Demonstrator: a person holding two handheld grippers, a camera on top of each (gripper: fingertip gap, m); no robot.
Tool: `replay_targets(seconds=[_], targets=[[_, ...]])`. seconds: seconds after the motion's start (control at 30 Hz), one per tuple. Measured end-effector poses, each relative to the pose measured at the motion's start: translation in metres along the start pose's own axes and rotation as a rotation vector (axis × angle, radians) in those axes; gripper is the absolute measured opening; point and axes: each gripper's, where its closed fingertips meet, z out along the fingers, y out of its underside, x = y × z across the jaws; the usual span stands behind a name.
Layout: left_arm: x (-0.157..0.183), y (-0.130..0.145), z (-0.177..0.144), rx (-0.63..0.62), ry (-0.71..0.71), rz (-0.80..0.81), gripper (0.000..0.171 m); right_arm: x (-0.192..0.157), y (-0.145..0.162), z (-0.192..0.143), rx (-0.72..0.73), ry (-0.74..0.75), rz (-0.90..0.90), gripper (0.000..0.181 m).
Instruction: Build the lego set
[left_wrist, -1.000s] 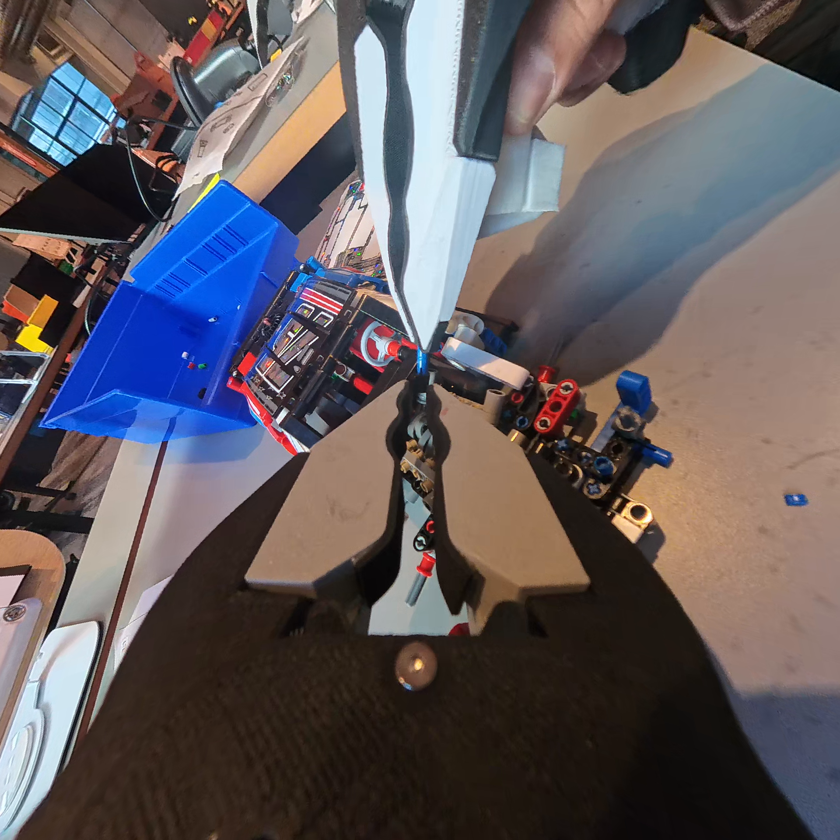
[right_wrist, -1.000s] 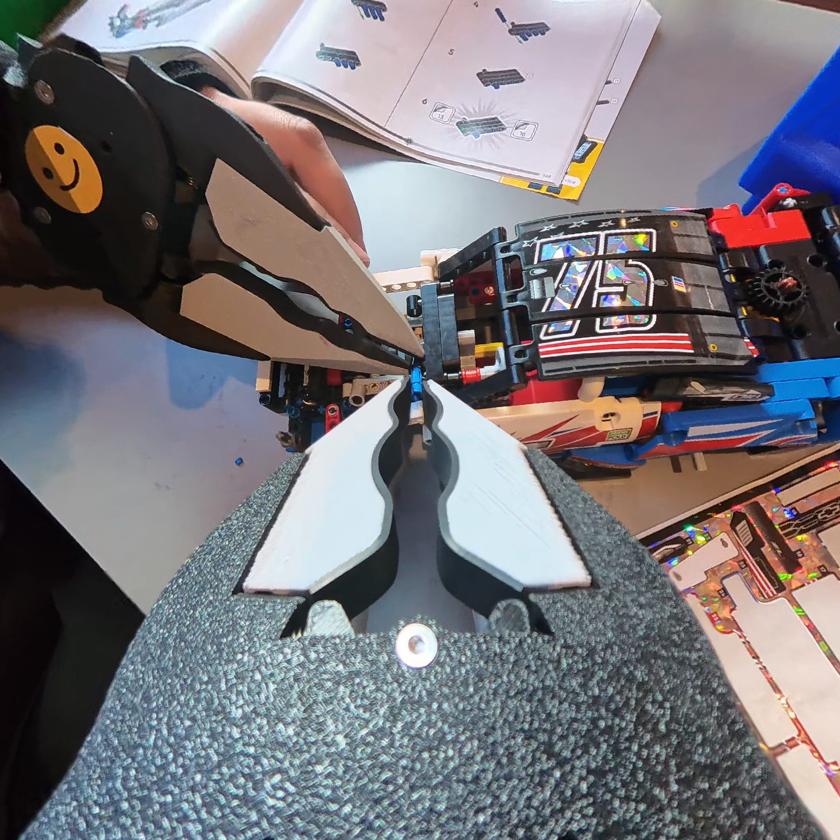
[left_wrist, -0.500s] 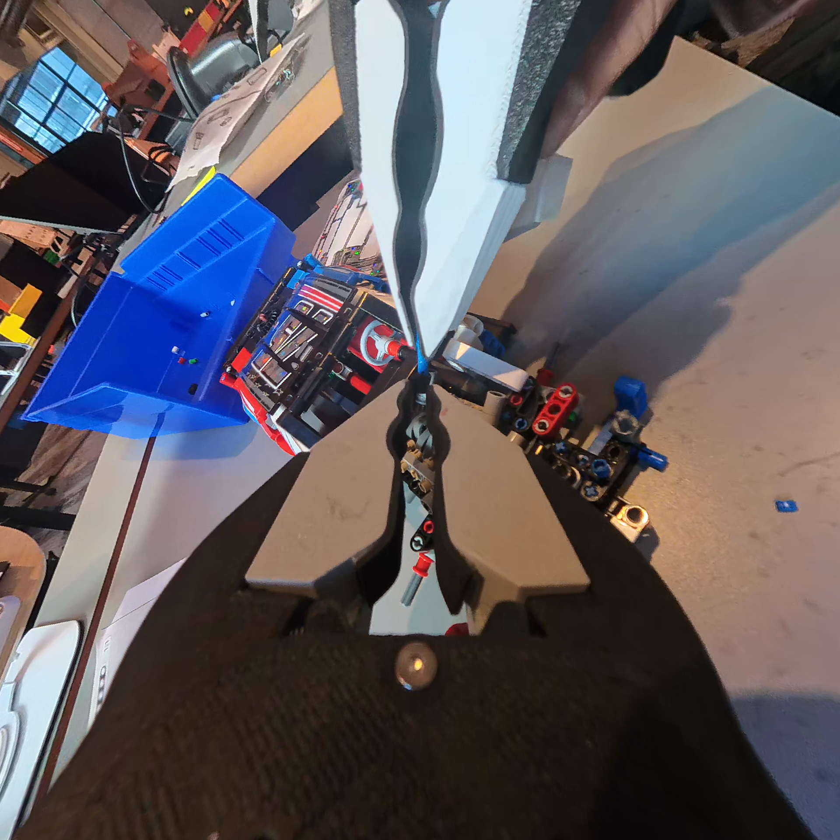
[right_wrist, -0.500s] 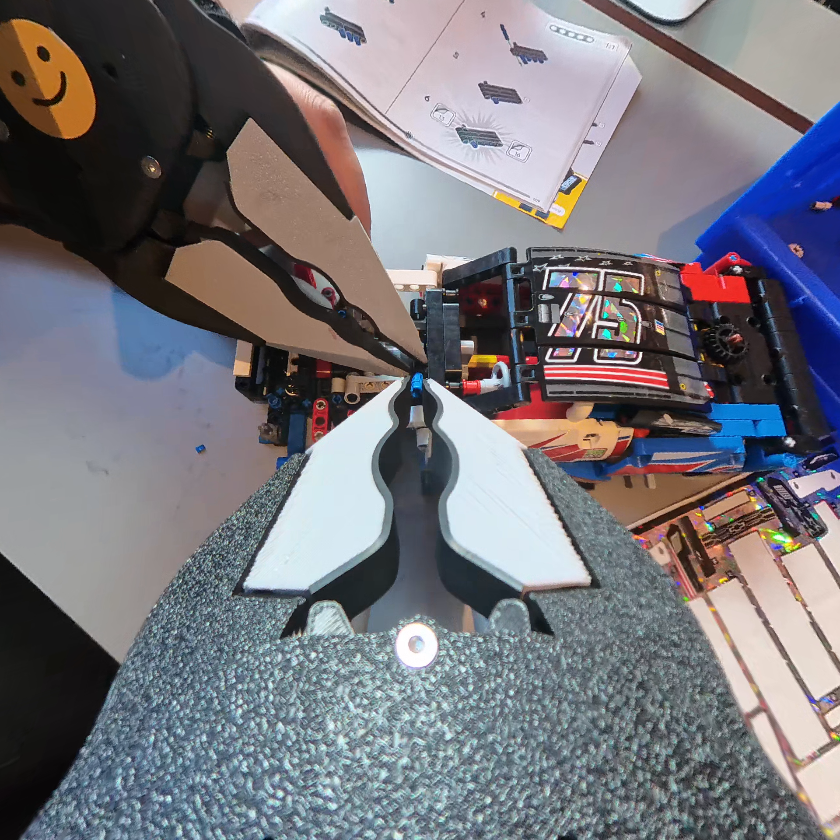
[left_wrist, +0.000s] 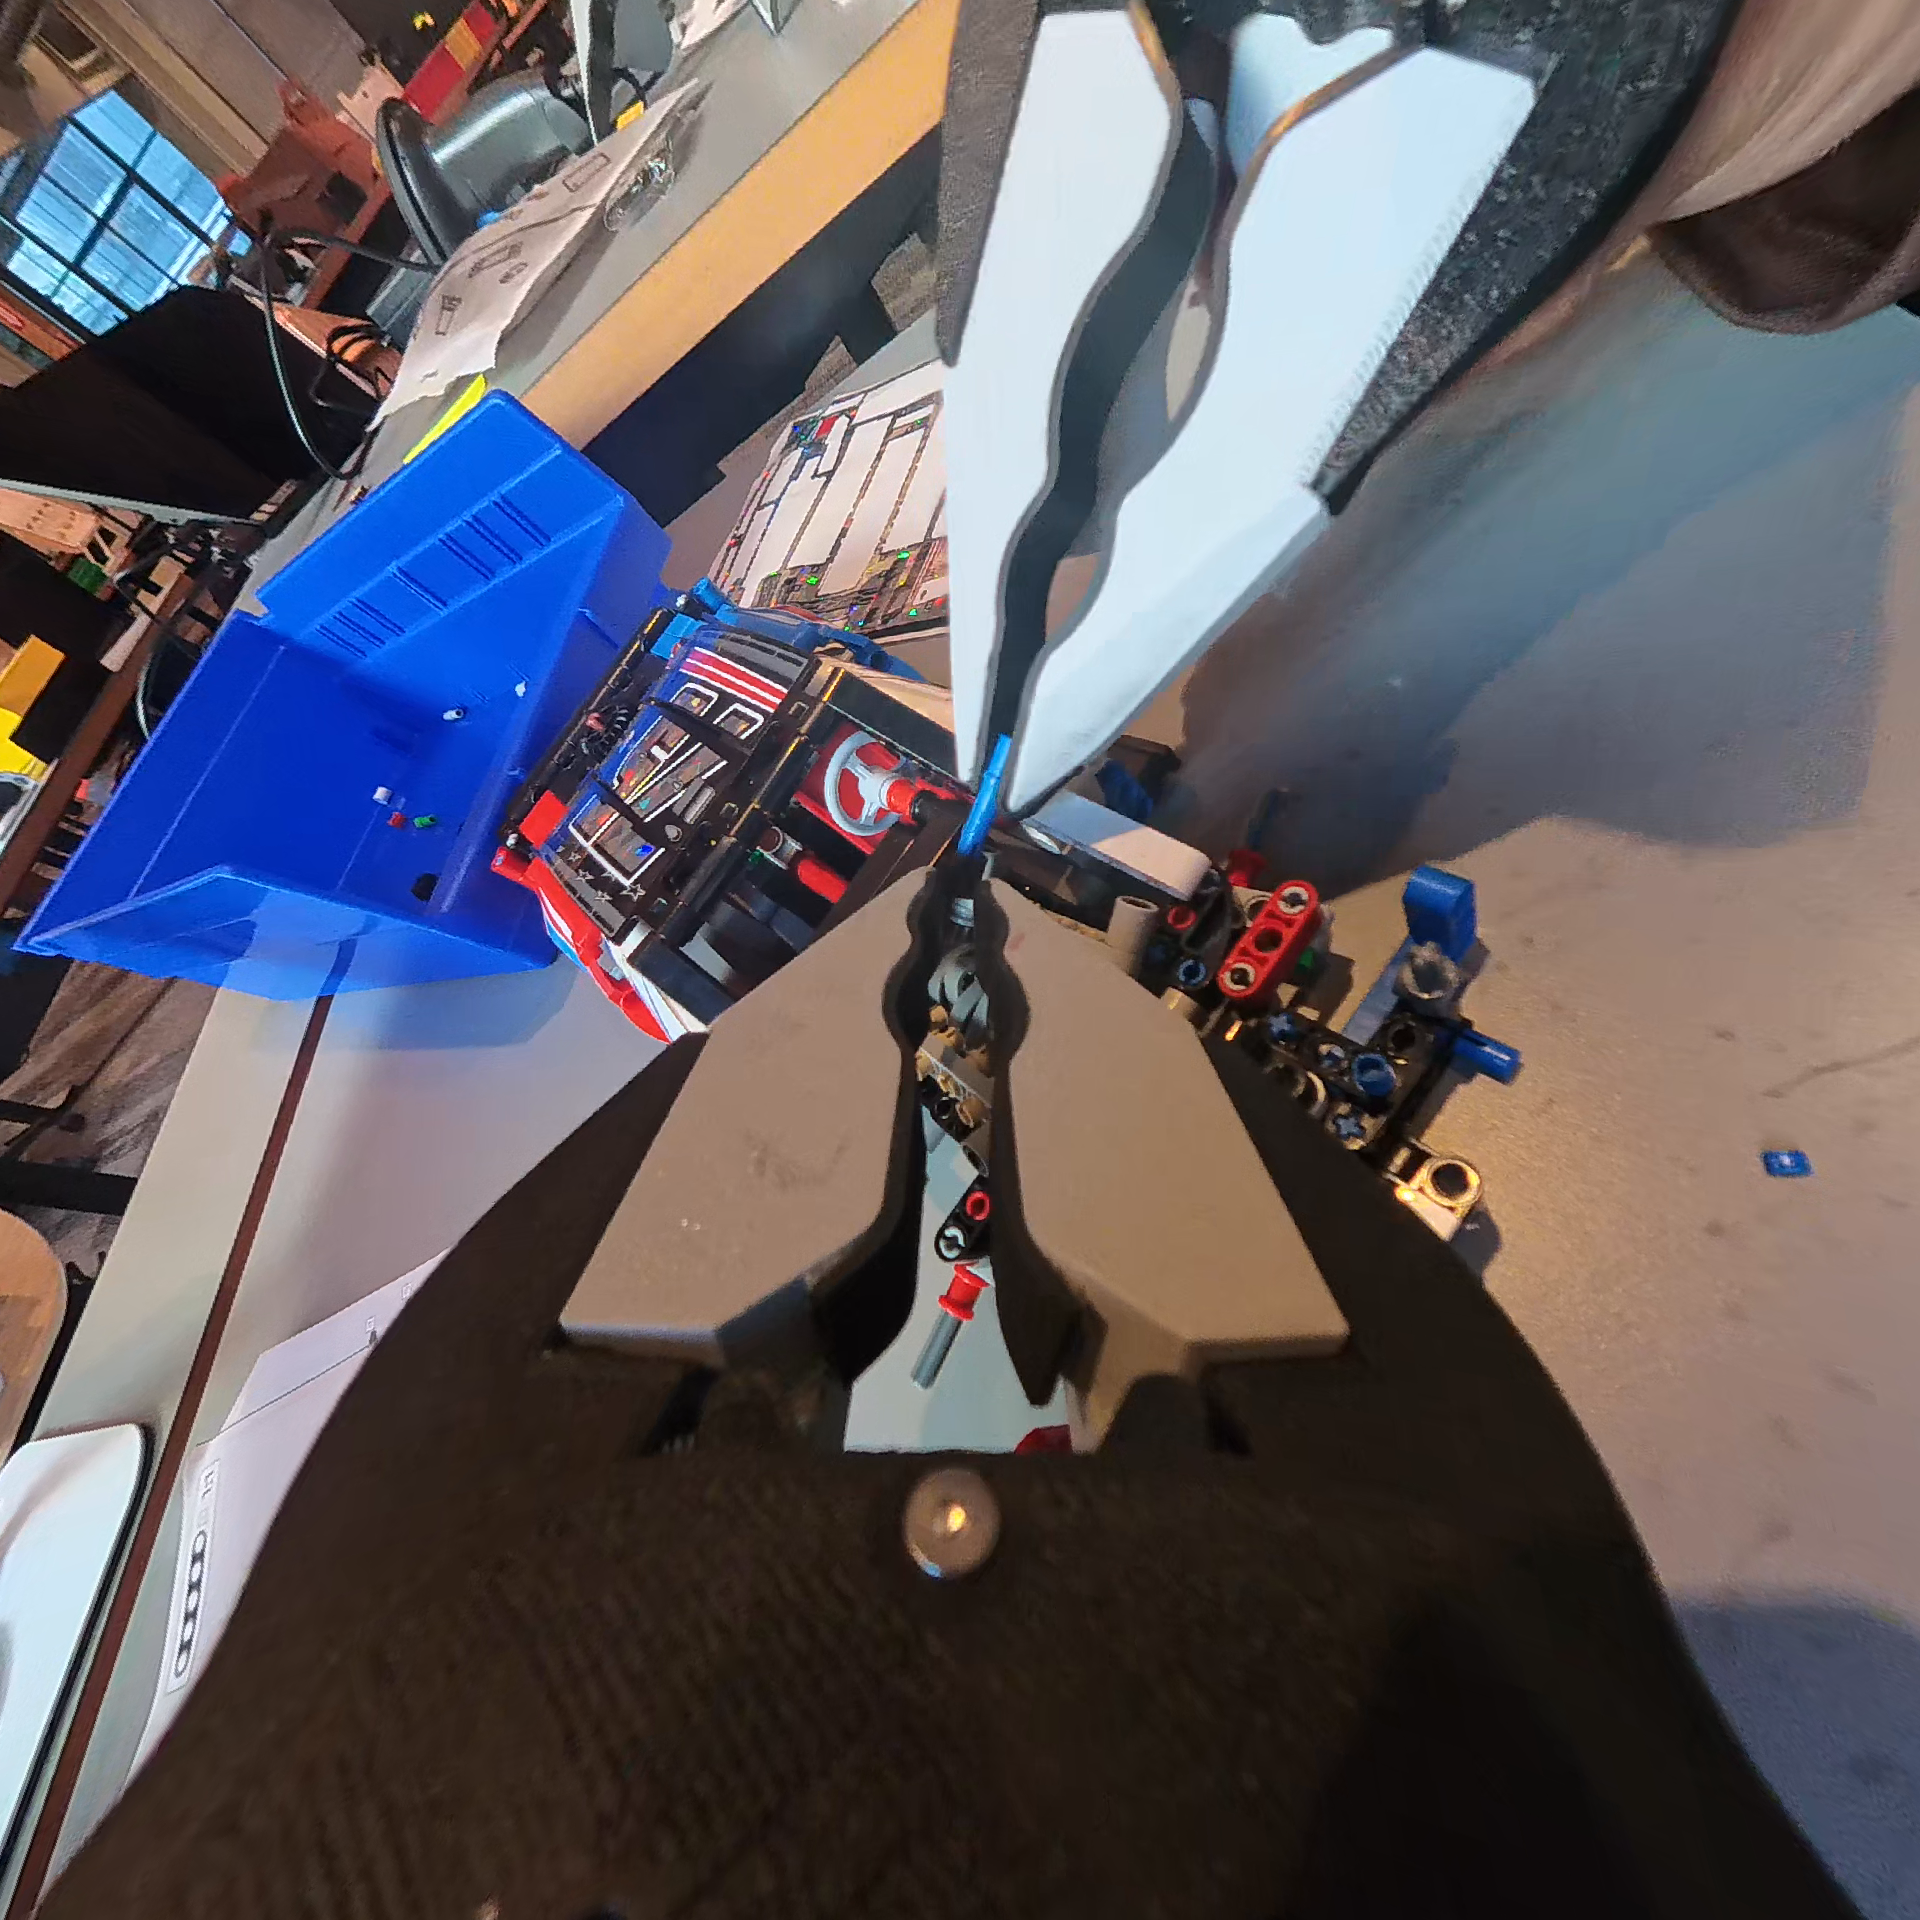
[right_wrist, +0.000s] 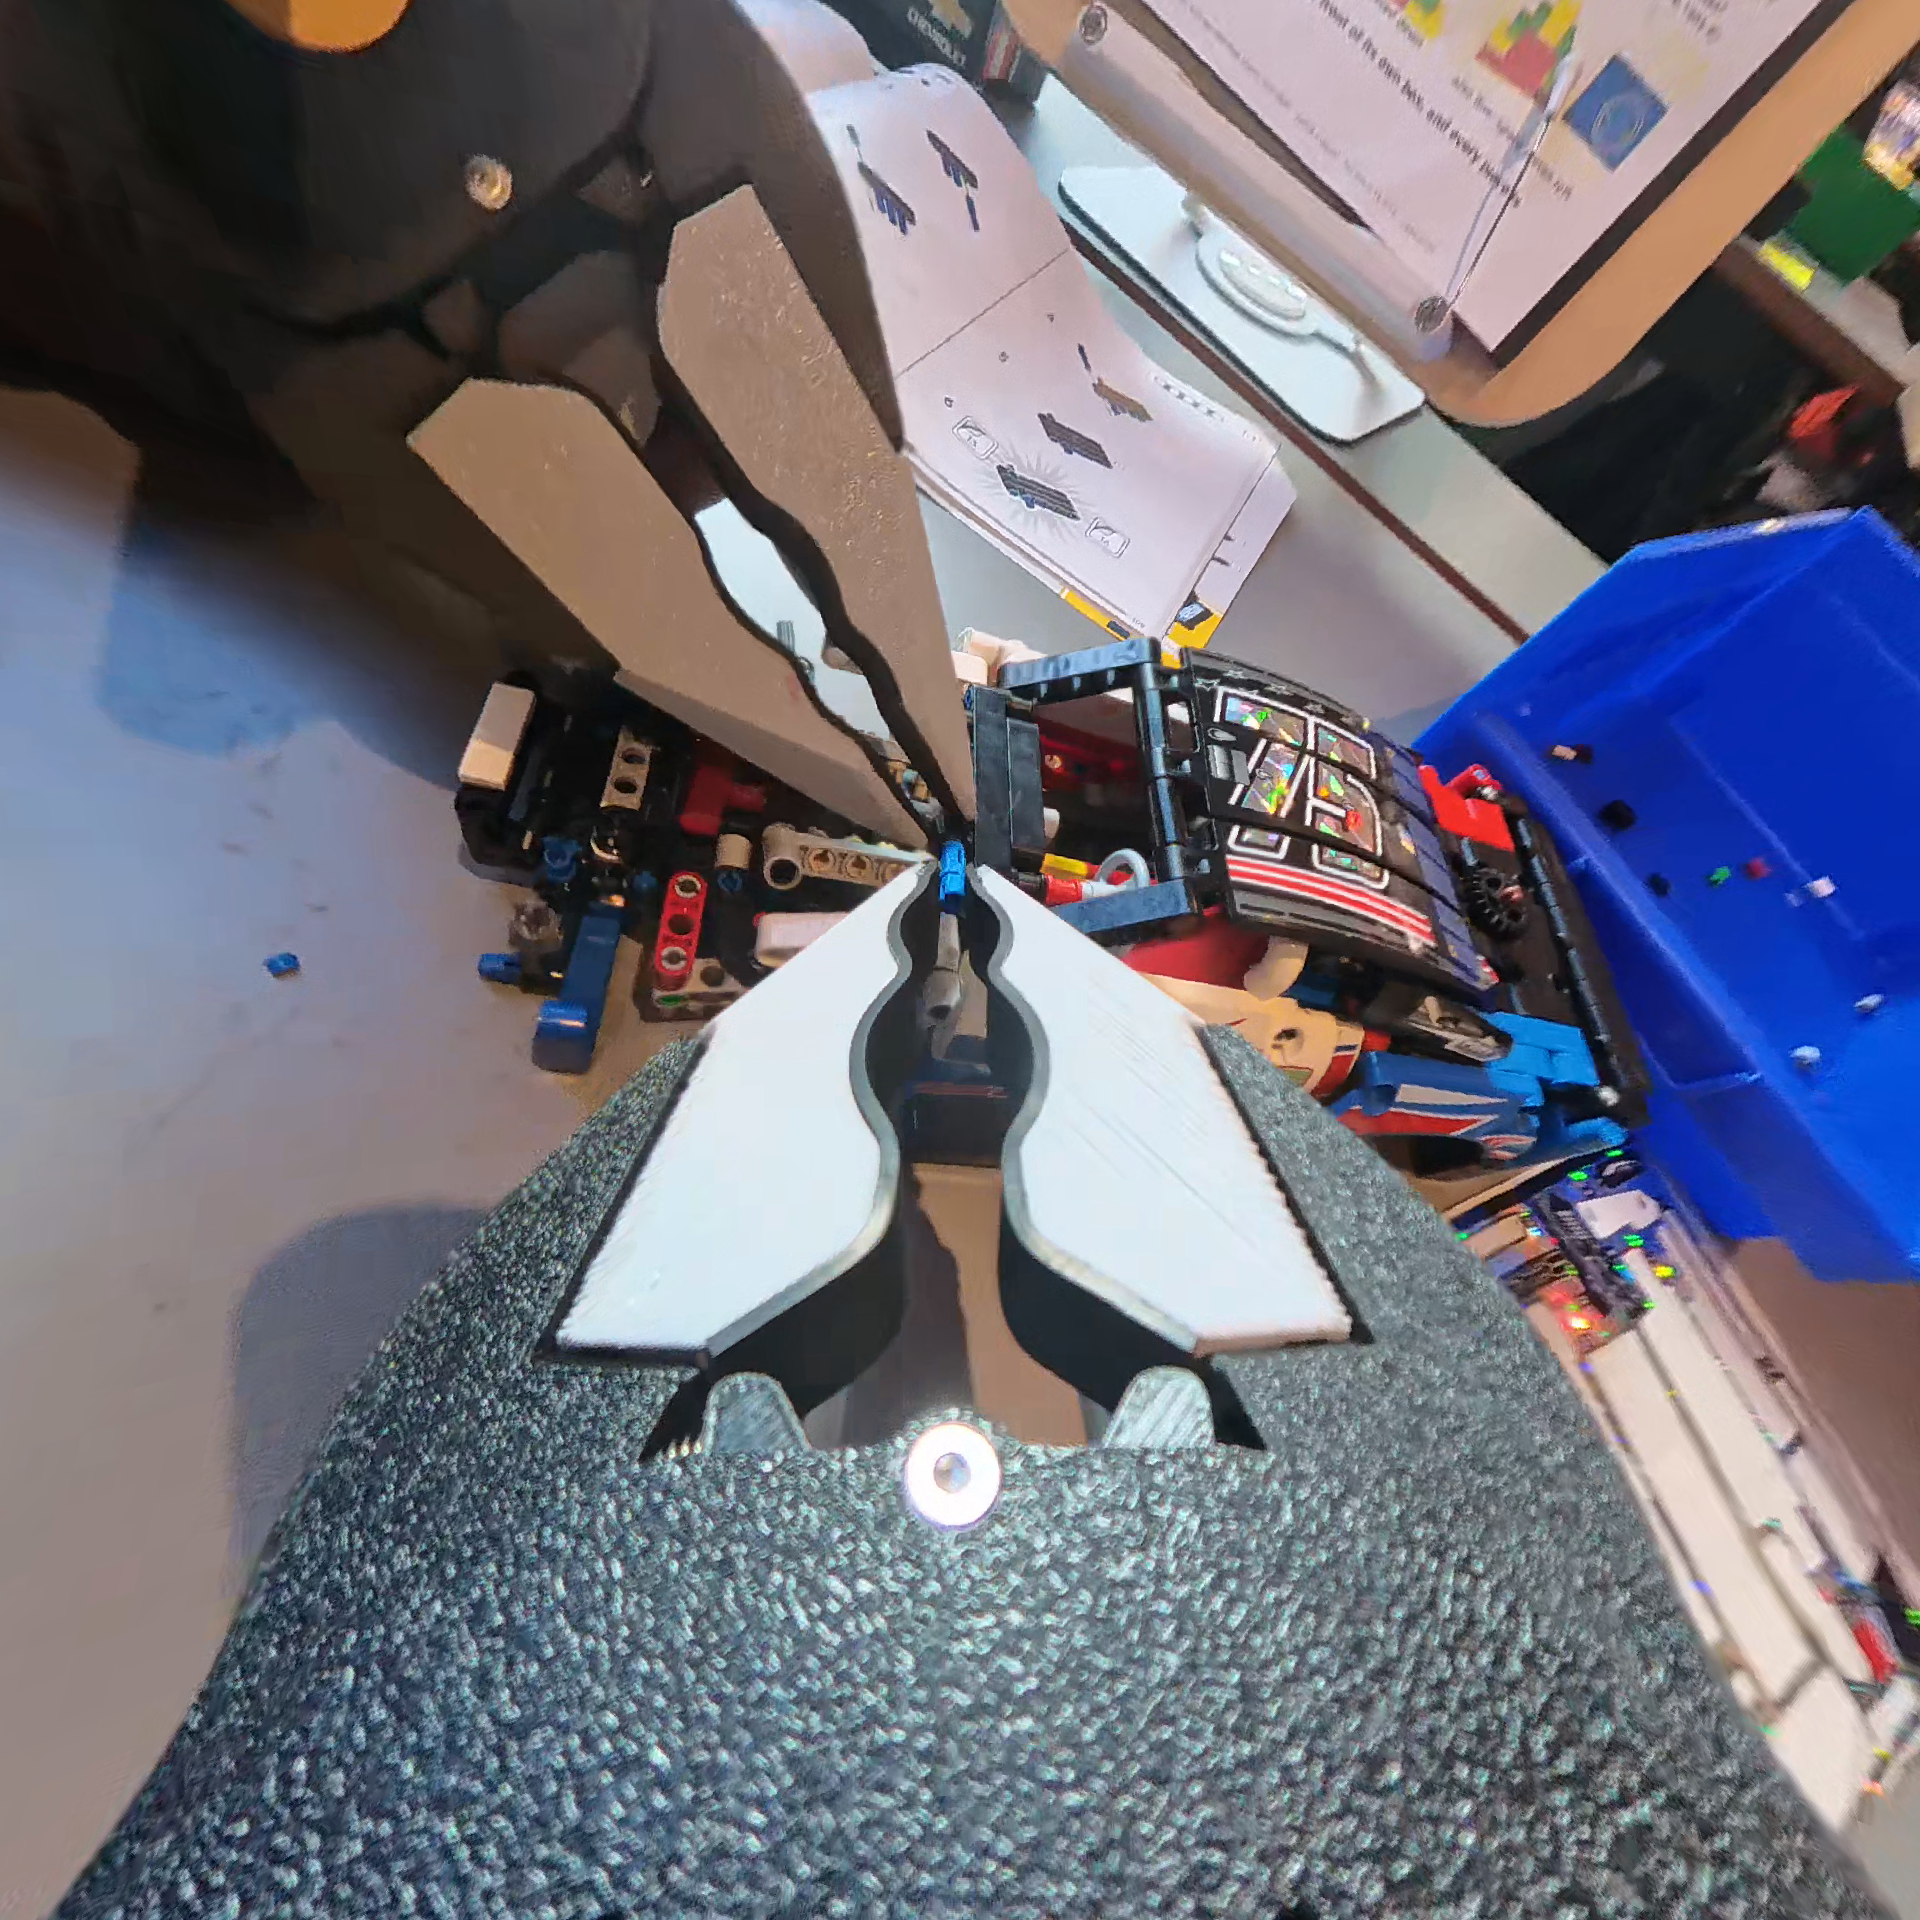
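A small blue pin (left_wrist: 985, 795) sits between both grippers' tips, above the partly built Lego car (left_wrist: 675, 810). My right gripper (right_wrist: 951, 883), with white fingers, is shut on one end of the pin (right_wrist: 951, 873). My left gripper (left_wrist: 958, 888), with grey fingers, is shut tip to tip against it at the pin's other end. In the right wrist view the left gripper (right_wrist: 940, 821) comes down from the upper left. The car's black stickered roof (right_wrist: 1299, 810) lies to the right. Its open front chassis of black, red and blue beams (right_wrist: 675, 862) lies below the tips.
A blue bin (left_wrist: 312, 748) stands just behind the car and holds a few tiny parts. An open instruction booklet (right_wrist: 1060, 416) lies beyond the car. A shiny sticker sheet (right_wrist: 1662, 1403) lies at the right. A tiny blue piece (left_wrist: 1785, 1162) lies loose on the grey table. Only a small space, under 4 cm, lies between the two pairs of fingers. The tiny blue piece (left_wrist: 1785, 1162) is about 12 cm from both grippers' fingertips. Seen from the right wrist view (right_wrist: 270, 964) as well.
Both grippers stay tip to tip on the blue pin. The right gripper has rolled and tilted, so its white fingers now show broader in the left view, and its own view now takes in the bin.
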Motion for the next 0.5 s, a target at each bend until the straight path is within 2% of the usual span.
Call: replay_targets(seconds=[0.13, 0.3, 0.37, 0.5], targets=[[-0.0005, 0.0000, 0.0004, 0.000, -0.002, -0.001, 0.003, 0.0004, -0.0017, 0.0003, -0.029, 0.060, -0.176, 0.004], [-0.0005, -0.0001, 0.0008, -0.001, -0.001, -0.002, 0.003, 0.0003, -0.0020, 0.0004, -0.103, 0.048, -0.451, 0.004], [-0.0006, 0.0000, 0.0008, 0.000, 0.002, -0.004, 0.003, 0.0007, -0.0017, 0.0003, -0.098, -0.007, -0.461, 0.004], [-0.0005, 0.0002, 0.0007, -0.001, 0.002, -0.003, 0.003, 0.0009, -0.0008, 0.0005, -0.059, -0.158, -0.311, 0.004]])
